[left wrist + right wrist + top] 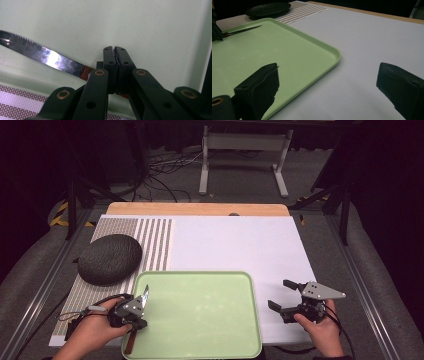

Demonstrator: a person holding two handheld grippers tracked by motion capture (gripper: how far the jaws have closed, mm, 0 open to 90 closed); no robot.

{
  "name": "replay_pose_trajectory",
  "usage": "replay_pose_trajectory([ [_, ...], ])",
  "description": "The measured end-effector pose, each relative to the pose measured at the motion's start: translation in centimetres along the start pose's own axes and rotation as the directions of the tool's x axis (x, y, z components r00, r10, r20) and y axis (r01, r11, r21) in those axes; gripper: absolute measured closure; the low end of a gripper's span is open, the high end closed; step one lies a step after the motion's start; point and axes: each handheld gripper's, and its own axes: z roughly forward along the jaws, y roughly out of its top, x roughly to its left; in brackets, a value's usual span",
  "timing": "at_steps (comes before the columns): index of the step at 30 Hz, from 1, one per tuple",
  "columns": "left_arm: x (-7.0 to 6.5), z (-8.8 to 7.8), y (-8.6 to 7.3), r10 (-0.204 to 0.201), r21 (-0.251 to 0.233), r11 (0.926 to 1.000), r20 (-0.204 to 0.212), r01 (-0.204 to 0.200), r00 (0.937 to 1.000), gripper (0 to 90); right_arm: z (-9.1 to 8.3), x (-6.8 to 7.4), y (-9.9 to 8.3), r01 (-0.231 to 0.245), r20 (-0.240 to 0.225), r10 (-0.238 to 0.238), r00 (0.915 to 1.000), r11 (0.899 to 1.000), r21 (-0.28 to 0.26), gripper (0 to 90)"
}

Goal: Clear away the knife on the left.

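A knife lies along the left edge of the pale green tray (200,310), its serrated blade (144,296) pointing away from me and its brown handle (130,342) toward me. My left gripper (136,319) is shut on the knife near where blade meets handle. In the left gripper view the jaws (115,53) are pressed together on the brown handle, and the blade (42,53) runs off to the left over the tray floor (155,30). My right gripper (280,294) stands open over the white sheet just right of the tray, nothing between its fingers (329,83).
A dark grey rounded lump (110,259) sits on a striped mat (155,240) at the left rear. The white sheet (235,245) covers the table behind and right of the tray. A wooden edge (200,209) marks the far side.
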Motion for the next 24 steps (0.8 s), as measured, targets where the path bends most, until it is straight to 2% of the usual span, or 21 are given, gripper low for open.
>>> replay_pose_trajectory([
  [21, 0.10, -0.22, -0.45, -0.026, 0.005, 0.9996, 0.001, 0.026, 0.9997, 87.7, 0.09, 0.01, -0.03, 0.000, -0.002, 0.000, 1.0000, 1.000, 0.007, 5.0],
  [24, 0.12, -0.27, -0.42, -0.035, 0.000, 0.9994, -0.005, 0.035, 0.9994, 85.5, 0.12, 0.02, -0.03, 0.003, -0.002, -0.003, 1.0000, 1.000, 0.009, 5.0],
])
